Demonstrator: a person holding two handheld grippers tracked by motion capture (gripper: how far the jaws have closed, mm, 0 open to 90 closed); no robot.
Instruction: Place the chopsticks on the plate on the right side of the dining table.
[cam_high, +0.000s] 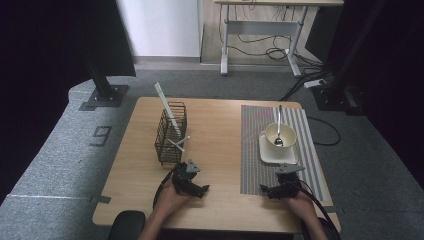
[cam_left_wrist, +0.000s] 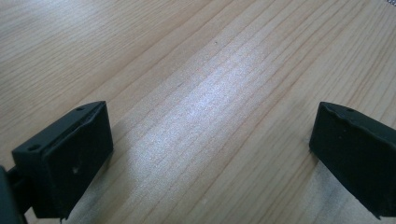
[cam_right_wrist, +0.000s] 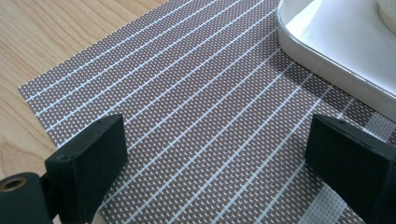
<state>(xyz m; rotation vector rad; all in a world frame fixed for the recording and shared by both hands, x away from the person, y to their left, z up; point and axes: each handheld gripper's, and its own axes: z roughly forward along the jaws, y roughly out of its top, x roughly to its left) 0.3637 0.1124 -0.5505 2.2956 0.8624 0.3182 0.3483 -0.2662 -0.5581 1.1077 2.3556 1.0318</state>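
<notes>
My left gripper (cam_high: 205, 189) rests low on the wooden table (cam_high: 220, 125) near its front edge, held by a hand. In the left gripper view its jaws (cam_left_wrist: 210, 154) stand wide apart over bare wood, open with nothing between them. My right gripper (cam_high: 263, 190) lies at the front of the striped placemat (cam_high: 250, 150). Its jaws (cam_right_wrist: 215, 163) are open over the mat, nothing between them. A white square plate (cam_high: 265, 152) sits just beyond it, its corner (cam_right_wrist: 327, 60) at the upper right. On the plate stands a cream bowl (cam_high: 286, 135) with a metal spoon (cam_high: 279, 125) in it.
A black wire basket (cam_high: 170, 132) stands left of the table's middle, with white chopsticks (cam_high: 166, 105) leaning out of it. Beyond the table are grey carpet, black stand bases (cam_high: 105, 95), a desk frame (cam_high: 260, 45) and loose cables (cam_high: 310, 80).
</notes>
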